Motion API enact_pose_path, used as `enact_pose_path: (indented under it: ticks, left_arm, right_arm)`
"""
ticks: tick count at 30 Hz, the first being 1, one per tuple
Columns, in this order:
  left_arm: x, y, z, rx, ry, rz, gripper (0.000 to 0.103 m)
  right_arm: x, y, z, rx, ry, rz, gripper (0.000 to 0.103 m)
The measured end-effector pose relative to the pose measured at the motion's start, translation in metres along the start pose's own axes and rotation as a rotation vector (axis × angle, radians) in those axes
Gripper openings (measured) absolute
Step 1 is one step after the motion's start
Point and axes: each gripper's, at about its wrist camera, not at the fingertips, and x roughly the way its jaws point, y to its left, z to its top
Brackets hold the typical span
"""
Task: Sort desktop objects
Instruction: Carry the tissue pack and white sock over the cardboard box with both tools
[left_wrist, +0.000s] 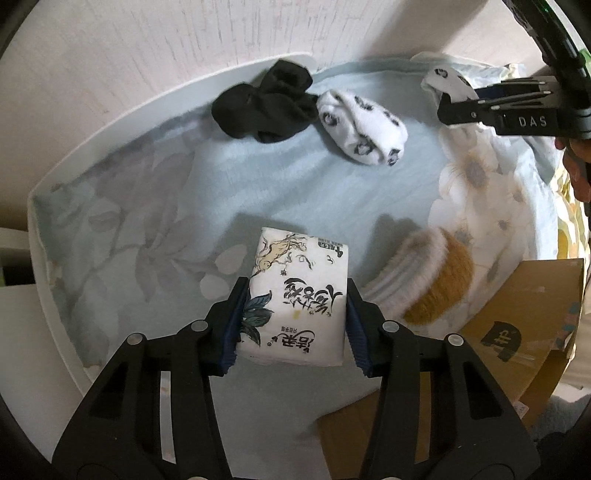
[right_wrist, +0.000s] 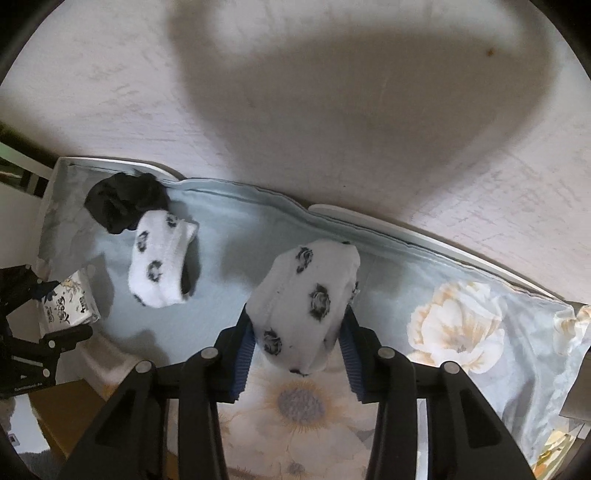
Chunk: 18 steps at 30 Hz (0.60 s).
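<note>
Tissue pack: a soft white packet printed with black brush lettering, a pale yellow bird near its far end and dark blue-green leaves down one side. It sits low in the left wrist view, over the pale blue cloth, with both blue pads pressed against its long sides.
Left gripper: closed on the tissue pack, pointing steeply down.
Spotted sock roll: white knit with dark flower-like blots, rolled into a plump oval — pinched between the right gripper's pads above a large printed daisy.
Right gripper: closed on the spotted sock roll, pointing straight down.
Second spotted sock: same white-and-dark pattern, lying loose on the cloth, touching the black bundle.
Black sock bundle: crumpled, in the far corner by the wall.
Striped sock: grey-white ribbing with a mustard end, blurred, just beside the tissue pack.
Floral cloth: pale blue with grey leaves and cream flowers — it covers the white tabletop.
Cardboard box: brown, near the table's edge, beyond the striped sock.
</note>
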Motion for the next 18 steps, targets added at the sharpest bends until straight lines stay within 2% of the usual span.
enact_pose_path:
  ticks: [6, 12, 18]
  left_arm:
    - [-0.022, -0.007, -0.002, 0.003, -0.034, 0.004, 0.045]
    - [-0.068, -0.031, -0.005, 0.012, -0.095, 0.014, 0.045]
    - [-0.113, -0.049, -0.036, 0.02, -0.147, 0.024, 0.045]
  right_arm:
    - [-0.027, 0.005, -0.015, -0.011, -0.014, 0.026, 0.04]
    - [-0.065, 0.018, -0.048, -0.076, -0.027, 0.051, 0.04]
    - [-0.104, 0.036, -0.069, -0.148, -0.074, 0.074, 0.04]
